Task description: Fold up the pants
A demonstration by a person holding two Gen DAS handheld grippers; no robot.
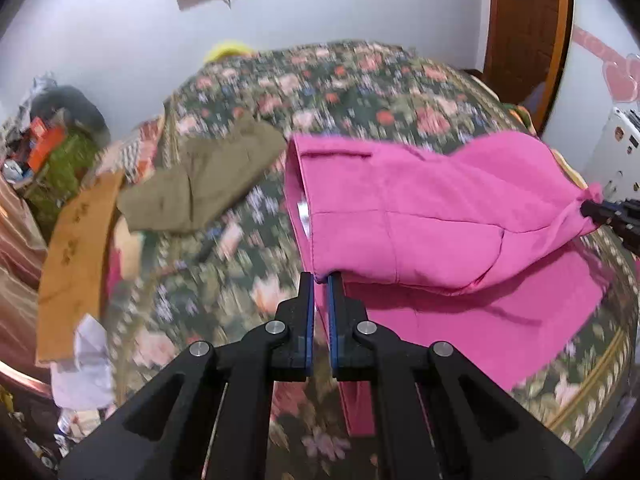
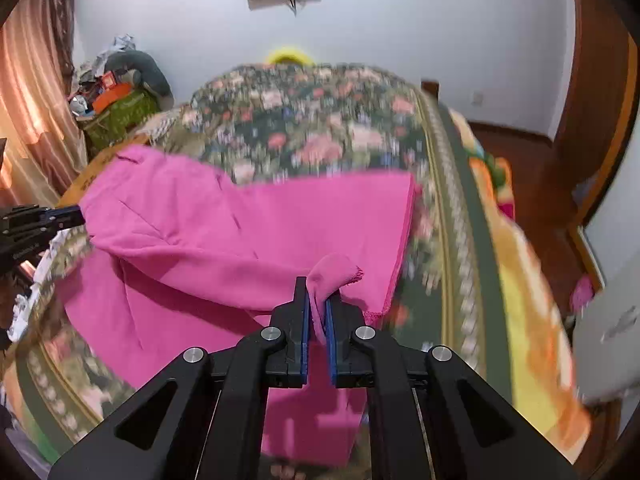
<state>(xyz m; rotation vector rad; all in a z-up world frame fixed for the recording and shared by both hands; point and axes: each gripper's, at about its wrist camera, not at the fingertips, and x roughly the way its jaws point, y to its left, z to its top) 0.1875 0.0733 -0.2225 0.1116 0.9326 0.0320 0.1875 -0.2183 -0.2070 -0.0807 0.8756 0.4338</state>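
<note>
Bed (image 1: 340,80) under a floral quilt, pattern smeared by blur, far end cut off by the frame. Across it, pink pants (image 1: 420,216) of soft matte cloth, lifted along the near edge, folded over a lower layer lying flat on the quilt; underside hidden. Olive garment (image 1: 204,184) crumpled beside. Left tongs (image 1: 321,280) clamped on one pink corner, right tongs (image 2: 316,300) pinching a bunched tuft; blue pads (image 2: 329,320) nearly together.
</note>
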